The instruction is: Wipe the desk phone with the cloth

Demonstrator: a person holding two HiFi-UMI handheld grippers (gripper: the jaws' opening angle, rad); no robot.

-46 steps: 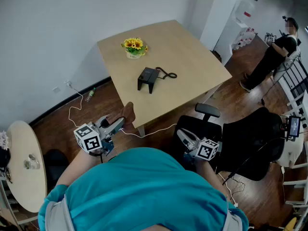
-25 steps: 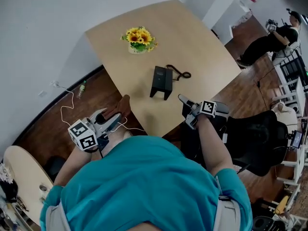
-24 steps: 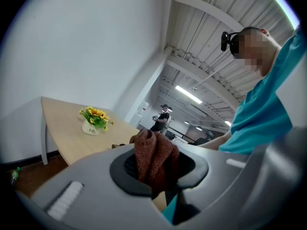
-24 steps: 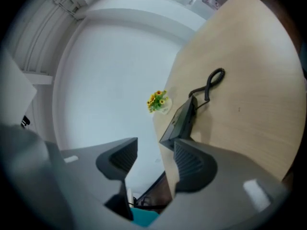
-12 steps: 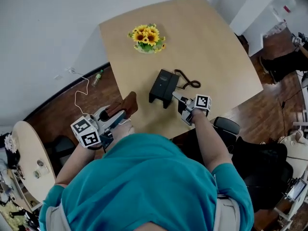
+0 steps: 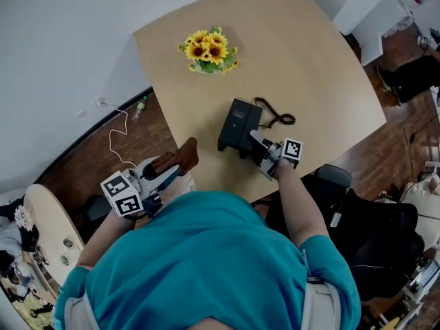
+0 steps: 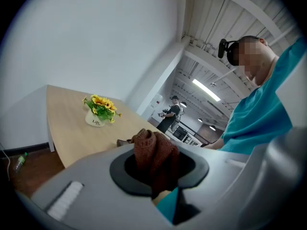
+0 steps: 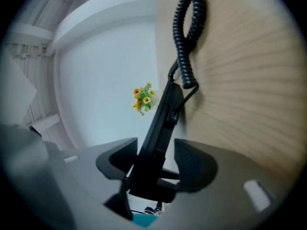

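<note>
Lowered to table [image 6: 323, 60], at near edge of desk phone [image 6: 239, 122], since earlier frames: right gripper [image 6: 256, 140]
Jaws just closing, spread astride phone body, no press seen; left gripper [image 6: 170, 168] short of table, clamped on brown cloth [image 6: 183, 155]. Risk: phone tipped or dragged, coiled cord [image 6: 276, 119] snagged, if squeezed off-centre

One phone [image 6: 239, 124], one cloth [image 6: 180, 158], one flowerpot [image 6: 208, 50]

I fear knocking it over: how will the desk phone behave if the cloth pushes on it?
The desk phone looks rigid and light, propped at a slant, so it may slide or tip. Its coiled cord lies slack, likely giving no anchoring.
</note>
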